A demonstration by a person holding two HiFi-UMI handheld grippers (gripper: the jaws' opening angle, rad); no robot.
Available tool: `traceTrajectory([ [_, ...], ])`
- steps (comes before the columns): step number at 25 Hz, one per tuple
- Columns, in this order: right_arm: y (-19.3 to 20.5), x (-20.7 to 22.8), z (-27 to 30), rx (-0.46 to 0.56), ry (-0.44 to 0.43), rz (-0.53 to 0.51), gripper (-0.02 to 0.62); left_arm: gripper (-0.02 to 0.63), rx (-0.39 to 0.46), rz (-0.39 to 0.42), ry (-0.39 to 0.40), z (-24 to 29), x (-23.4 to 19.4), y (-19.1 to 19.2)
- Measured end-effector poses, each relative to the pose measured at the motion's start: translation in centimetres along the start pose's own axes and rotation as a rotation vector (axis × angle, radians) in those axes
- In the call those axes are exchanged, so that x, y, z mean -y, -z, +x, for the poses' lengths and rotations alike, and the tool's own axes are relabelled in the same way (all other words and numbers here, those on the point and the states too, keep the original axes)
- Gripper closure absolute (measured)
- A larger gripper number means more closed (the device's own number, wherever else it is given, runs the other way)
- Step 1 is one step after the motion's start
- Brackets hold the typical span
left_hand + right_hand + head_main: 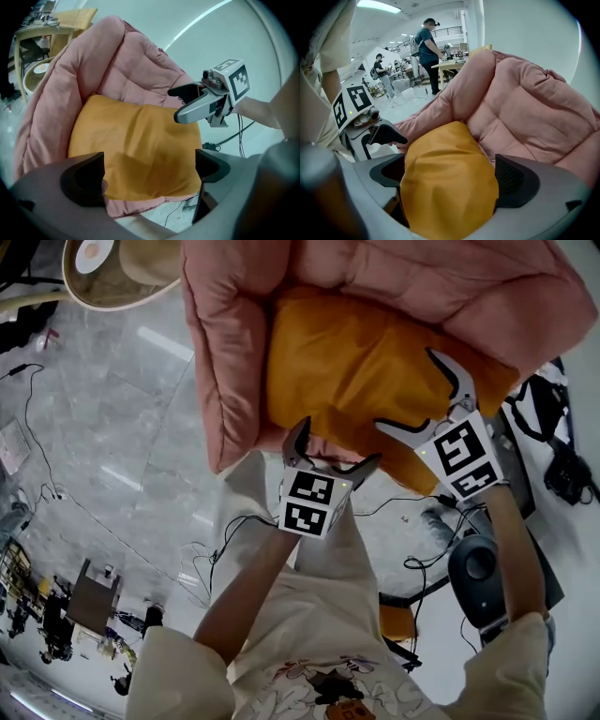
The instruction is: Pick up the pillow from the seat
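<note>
Now, looking down on the orange pillow (366, 381), lying in the hollow of the pink padded seat (225, 352) and not lifted at all. Poised at its near edge with the left gripper (333, 451), jaws spread wide; seen along that gripper (147, 171), framing the pillow's near edge between the pads without pinching any cloth. Over at the pillow's right end, set low with the right gripper (410, 390), jaws wide apart too; seen along that one (450, 180), straddling the bulging end, with orange fabric filling the gap from pad to pad, maybe brushing them, though showing no squeeze or crease of a grip. So, judging by this: approach as good as finished, both tools placed on opposite parts of the pillow, nothing clamped yet. Still to come: closing both sets of jaws on the fabric, then raising the pillow clear of the seat's puffy sides. Worth watching the left side, with only a thin edge to bite on, and likely to slip off soft cloth.
</note>
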State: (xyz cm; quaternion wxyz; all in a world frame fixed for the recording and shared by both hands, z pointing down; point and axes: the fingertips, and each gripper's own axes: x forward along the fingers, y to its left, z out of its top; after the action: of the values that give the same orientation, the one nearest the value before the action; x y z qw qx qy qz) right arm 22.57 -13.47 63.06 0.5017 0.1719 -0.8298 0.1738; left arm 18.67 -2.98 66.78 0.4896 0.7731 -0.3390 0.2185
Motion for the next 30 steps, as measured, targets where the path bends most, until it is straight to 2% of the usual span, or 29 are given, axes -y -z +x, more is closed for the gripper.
traceTrajectory([
  [4,1.4,1.4,0.7,-0.026,-0.012,-0.025,0.014,0.011,-0.007,-0.009,-0.043,2.1,-1.0,0.0],
  [8,2.3,2.6,1.3,-0.062,-0.010,-0.121,0.014,0.011,-0.030,-0.007,-0.074,3.9,-1.5,0.4],
  [13,4.2,3.4,3.1,-0.147,-0.087,-0.208,0.014,0.011,-0.044,0.005,-0.087,6.9,-2.0,1.2],
  [17,6.0,4.6,3.8,-0.216,-0.090,-0.313,0.014,0.011,-0.062,-0.009,-0.134,9.3,-2.6,3.0],
  [27,7.0,5.9,6.6,-0.254,-0.144,-0.276,0.015,0.012,-0.062,-0.018,-0.175,10.8,-4.3,3.2],
  [30,7.4,6.1,7.1,-0.272,-0.147,-0.281,0.015,0.037,-0.053,-0.015,-0.188,11.0,-4.5,3.1],
])
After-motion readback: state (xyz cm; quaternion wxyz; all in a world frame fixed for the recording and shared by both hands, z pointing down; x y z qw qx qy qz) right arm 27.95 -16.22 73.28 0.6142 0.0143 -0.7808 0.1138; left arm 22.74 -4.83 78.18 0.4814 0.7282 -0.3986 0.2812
